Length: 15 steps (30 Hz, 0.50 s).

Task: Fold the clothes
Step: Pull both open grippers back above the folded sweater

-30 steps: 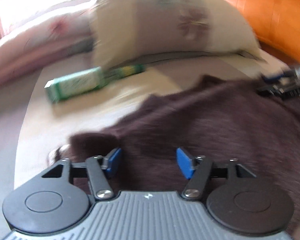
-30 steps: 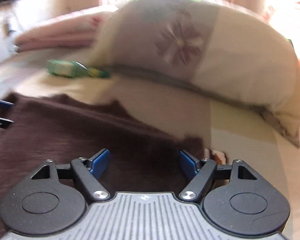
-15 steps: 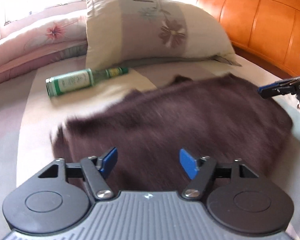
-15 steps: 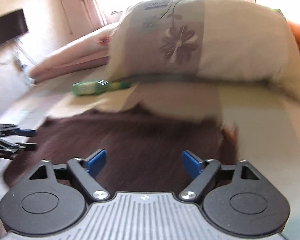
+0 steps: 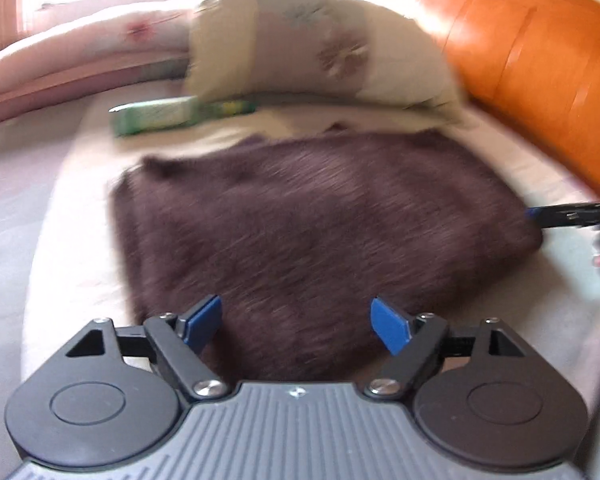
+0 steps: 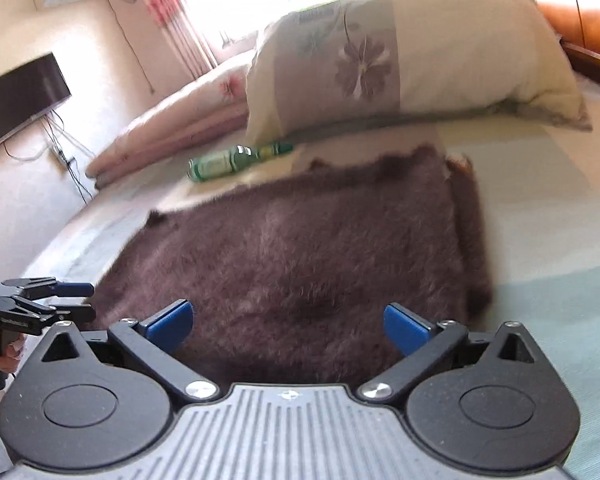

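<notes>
1. A dark brown fuzzy garment (image 6: 300,256) lies folded into a rough rectangle on the pale bedsheet (image 6: 540,240), in front of a flowered pillow (image 6: 412,56) and a green bottle (image 6: 236,162) lying on its side.
2. The left gripper (image 5: 296,320) hangs over the garment's near edge, angled down at it; its blue pads (image 5: 390,326) stand well apart, the jaws having just been opening, with fabric below them but nothing pinched.
3. The right gripper (image 6: 288,326) is poised the same way from the other side, its jaws spread wide after opening further, empty above the nap.
4. The right wrist view alone shows a wall-mounted television (image 6: 22,94), a curtained window and what may be a lighter patch at the garment's far right corner; motion blur leaves that unclear. It also catches the left gripper side-on at the left rim, with fingers (image 6: 6,356) wrapped round its handle.
5. The left wrist view, heavily blurred, alone shows the orange wooden headboard (image 5: 540,68) and the right gripper's tip just beside the garment's right edge.
6. A folded pink quilt (image 6: 172,128) lies behind the bottle.
</notes>
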Available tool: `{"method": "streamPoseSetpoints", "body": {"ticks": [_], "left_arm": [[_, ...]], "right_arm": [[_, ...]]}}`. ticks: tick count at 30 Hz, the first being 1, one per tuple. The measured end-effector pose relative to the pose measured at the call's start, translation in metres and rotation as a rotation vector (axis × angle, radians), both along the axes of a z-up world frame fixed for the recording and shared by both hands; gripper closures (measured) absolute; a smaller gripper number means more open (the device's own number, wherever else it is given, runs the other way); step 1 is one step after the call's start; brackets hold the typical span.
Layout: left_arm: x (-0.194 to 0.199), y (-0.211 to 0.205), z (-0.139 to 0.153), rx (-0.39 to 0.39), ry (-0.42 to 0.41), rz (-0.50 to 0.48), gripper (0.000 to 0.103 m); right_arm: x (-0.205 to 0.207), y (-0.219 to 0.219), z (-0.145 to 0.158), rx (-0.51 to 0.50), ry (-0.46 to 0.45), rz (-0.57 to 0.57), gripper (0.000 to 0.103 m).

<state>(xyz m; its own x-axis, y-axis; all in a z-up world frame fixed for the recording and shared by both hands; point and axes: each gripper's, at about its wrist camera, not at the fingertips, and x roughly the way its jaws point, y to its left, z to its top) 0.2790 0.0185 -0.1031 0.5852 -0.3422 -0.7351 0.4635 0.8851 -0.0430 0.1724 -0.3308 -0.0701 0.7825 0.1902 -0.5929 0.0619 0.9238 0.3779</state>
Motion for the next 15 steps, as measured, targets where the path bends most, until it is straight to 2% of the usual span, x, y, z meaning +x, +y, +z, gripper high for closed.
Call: {"method": "streamPoseSetpoints", "body": {"ticks": [1,3,5,10,13,15], "left_arm": [[0.001,0.003,-0.005,0.05,0.016,0.062,0.021],[-0.002,0.026,-0.005,-0.014,0.057,0.117,0.021],[-0.01,0.039,0.005,-0.04,0.041,0.124,0.022],[-0.027,0.024,0.028,-0.055,-0.047,0.017,0.021],[-0.026,0.001,0.026,-0.076,-0.085,-0.044,0.021],[-0.018,-0.01,0.015,-0.09,-0.054,-0.028,0.021]], "right_arm": [[0.001,-0.002,-0.005,-0.007,0.028,-0.023,0.0],[-0.009,-0.014,-0.009,0.037,0.041,-0.053,0.002],[-0.024,-0.022,-0.002,0.055,0.033,-0.063,0.002],[-0.043,-0.019,0.016,0.0,0.016,-0.059,0.0],[-0.042,-0.005,0.02,0.011,-0.017,-0.03,0.0],[-0.037,0.003,0.016,0.016,-0.018,-0.027,0.0]]}}
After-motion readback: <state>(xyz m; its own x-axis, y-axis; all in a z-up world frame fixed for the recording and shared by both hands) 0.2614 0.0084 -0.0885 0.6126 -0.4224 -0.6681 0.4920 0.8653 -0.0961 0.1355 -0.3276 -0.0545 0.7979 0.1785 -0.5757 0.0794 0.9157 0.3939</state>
